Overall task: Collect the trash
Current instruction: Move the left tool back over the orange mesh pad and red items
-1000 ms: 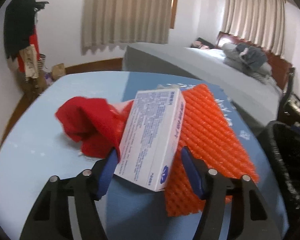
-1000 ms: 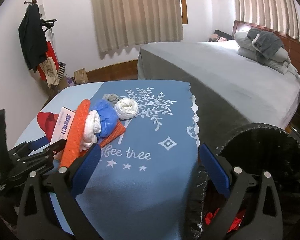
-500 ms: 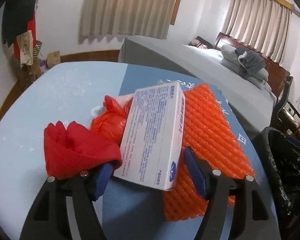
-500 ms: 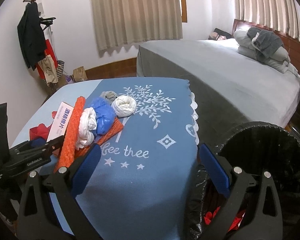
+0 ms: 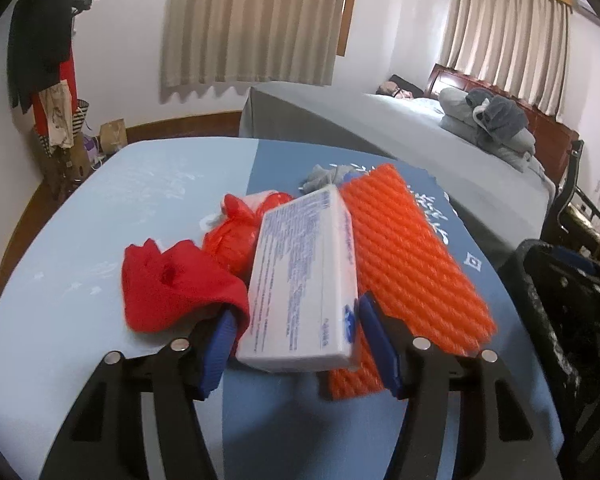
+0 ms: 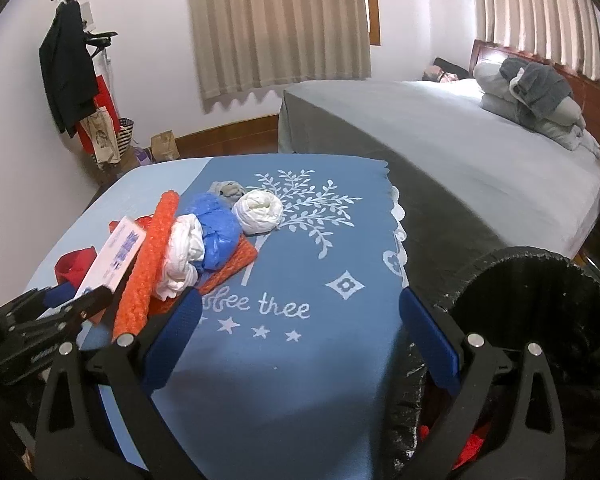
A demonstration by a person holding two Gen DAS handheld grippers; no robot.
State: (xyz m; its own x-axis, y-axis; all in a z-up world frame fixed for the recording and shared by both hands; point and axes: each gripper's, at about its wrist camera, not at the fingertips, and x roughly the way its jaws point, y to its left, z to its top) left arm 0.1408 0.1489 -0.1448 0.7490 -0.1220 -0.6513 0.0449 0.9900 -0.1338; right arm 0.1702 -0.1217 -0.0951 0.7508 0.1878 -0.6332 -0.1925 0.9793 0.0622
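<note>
- Your left gripper (image 5: 298,340) sits low in the centre of the left wrist view, with the white box (image 5: 304,280) between its blue pads. The jaws have just been closing, and the pads now look seated against the box's two long sides, so read it as clamped on the box
- The box lies tilted in the middle of that frame. Its right side leans on the orange foam net (image 5: 412,256) and its near end is at your fingertips
- It is probably light, thin card, stiff along its edges but easy to dent across the broad printed face. Hold it by the narrow sides near that end, as you do now, and squeeze gently
- The red cloth (image 5: 172,284) at centre left is soft, and it drapes over your left pad. It may be pinched in with the box and come along, or make the grip slip
- The foam net is springy and very light, so it may drag behind the box as you lift
- Your right gripper (image 6: 300,344) is spread wide and holds nothing. It hovers over the blue tablecloth (image 6: 300,380) at the bottom centre of the right wrist view
- The black-lined bin (image 6: 540,300) stands at the lower right of that view, just beside the table edge, so the carry looks short
- Crumpled white and blue bags wait in the left centre, beyond the net
</note>
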